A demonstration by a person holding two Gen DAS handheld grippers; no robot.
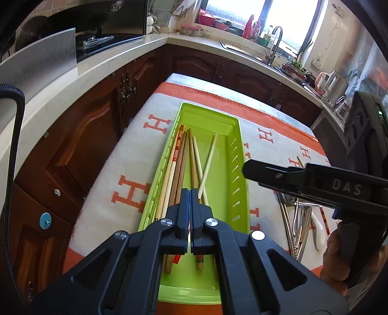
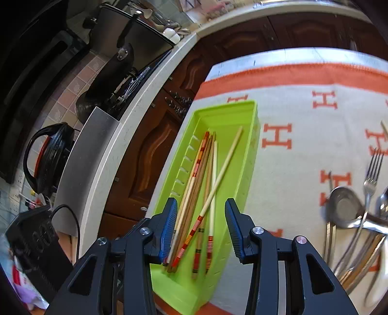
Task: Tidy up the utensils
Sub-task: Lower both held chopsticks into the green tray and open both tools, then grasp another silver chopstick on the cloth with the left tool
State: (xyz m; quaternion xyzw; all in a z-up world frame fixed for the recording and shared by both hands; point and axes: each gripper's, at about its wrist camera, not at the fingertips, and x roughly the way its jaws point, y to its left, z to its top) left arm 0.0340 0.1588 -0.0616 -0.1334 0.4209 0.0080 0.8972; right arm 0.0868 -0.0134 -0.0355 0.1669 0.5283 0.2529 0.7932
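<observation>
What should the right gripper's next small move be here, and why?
Probably swing the right gripper rightward to the loose metal cutlery pile on the cloth. Its jaws stand open and empty above the green tray, which already holds the chopsticks, while the fork and ladle lie unsorted outside. The left gripper looks shut over the tray; whether it holds anything is unclear.

Home kitchen. Dark carved-wood base cabinets (image 1: 80,135) under pale stone L-shaped countertop (image 1: 101,65); curved steel sink faucet (image 1: 276,43) below bright window (image 1: 262,14); black glass cooktop (image 1: 109,41); large steel stockpot (image 2: 126,31); white electric kettle (image 1: 326,82).
</observation>
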